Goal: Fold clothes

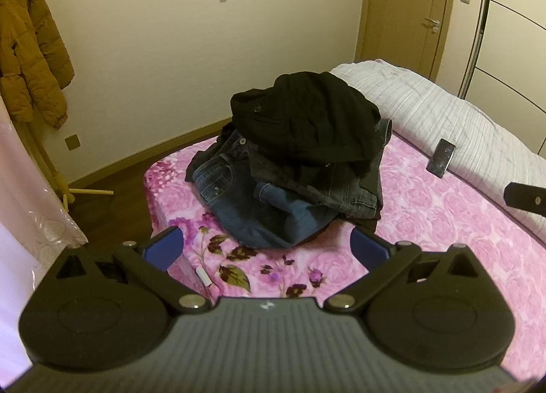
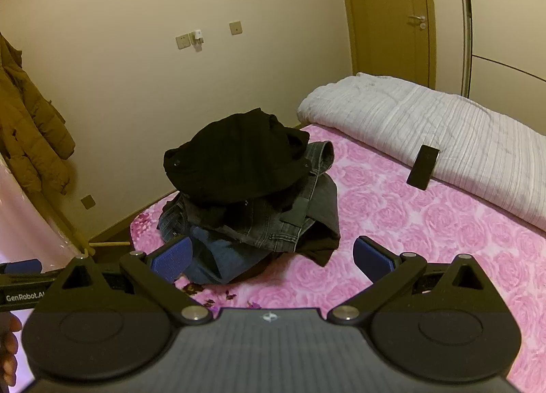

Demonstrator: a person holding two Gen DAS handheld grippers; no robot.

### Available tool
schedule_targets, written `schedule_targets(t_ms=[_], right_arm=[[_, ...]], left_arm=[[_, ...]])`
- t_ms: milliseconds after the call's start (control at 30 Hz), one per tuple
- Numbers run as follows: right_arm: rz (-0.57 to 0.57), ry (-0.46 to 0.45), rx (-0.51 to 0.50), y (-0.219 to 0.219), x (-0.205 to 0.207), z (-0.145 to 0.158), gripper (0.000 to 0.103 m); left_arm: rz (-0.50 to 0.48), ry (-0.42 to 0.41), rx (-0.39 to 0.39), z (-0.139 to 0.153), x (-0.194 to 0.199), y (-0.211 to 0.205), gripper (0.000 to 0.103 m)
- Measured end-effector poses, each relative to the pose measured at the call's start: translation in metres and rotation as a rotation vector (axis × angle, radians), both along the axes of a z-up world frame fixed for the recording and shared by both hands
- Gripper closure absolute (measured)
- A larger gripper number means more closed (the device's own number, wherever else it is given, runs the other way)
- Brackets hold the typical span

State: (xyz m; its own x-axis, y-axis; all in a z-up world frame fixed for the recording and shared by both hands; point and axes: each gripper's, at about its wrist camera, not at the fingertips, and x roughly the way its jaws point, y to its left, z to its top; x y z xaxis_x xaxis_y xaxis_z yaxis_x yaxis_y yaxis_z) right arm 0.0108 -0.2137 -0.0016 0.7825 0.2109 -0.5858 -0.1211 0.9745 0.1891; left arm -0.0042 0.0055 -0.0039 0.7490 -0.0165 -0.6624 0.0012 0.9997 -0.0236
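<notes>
A heap of clothes sits near the corner of the bed. A black garment (image 1: 307,116) (image 2: 235,157) lies on top, grey jeans (image 1: 351,184) (image 2: 293,222) under it, and blue jeans (image 1: 245,201) (image 2: 218,256) at the bottom front. My left gripper (image 1: 268,249) hovers open just in front of the heap, with nothing between its blue pads. My right gripper (image 2: 273,256) is open too and holds nothing, its left pad (image 2: 172,258) in front of the blue jeans. The right gripper's tip (image 1: 525,200) shows at the right edge of the left wrist view.
The bed carries a pink rose-patterned cover (image 1: 443,222) (image 2: 426,229). A folded white quilt (image 1: 443,113) (image 2: 443,133) lies along the far side with a dark phone (image 1: 443,157) (image 2: 423,167) leaning on it. A brown coat (image 1: 27,51) (image 2: 30,140) hangs at left. A door (image 1: 409,7) (image 2: 392,17) stands behind.
</notes>
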Motion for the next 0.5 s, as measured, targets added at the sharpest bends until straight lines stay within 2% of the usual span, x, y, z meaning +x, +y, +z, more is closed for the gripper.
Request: schedule_targets(t_ms=[500], right_arm=[[0.010,0.005,0.002,-0.0097,0.0008,0.0024,0.000]], left_arm=[[0.003,0.002,-0.028,0.0026,-0.0014,0.0016,0.000]])
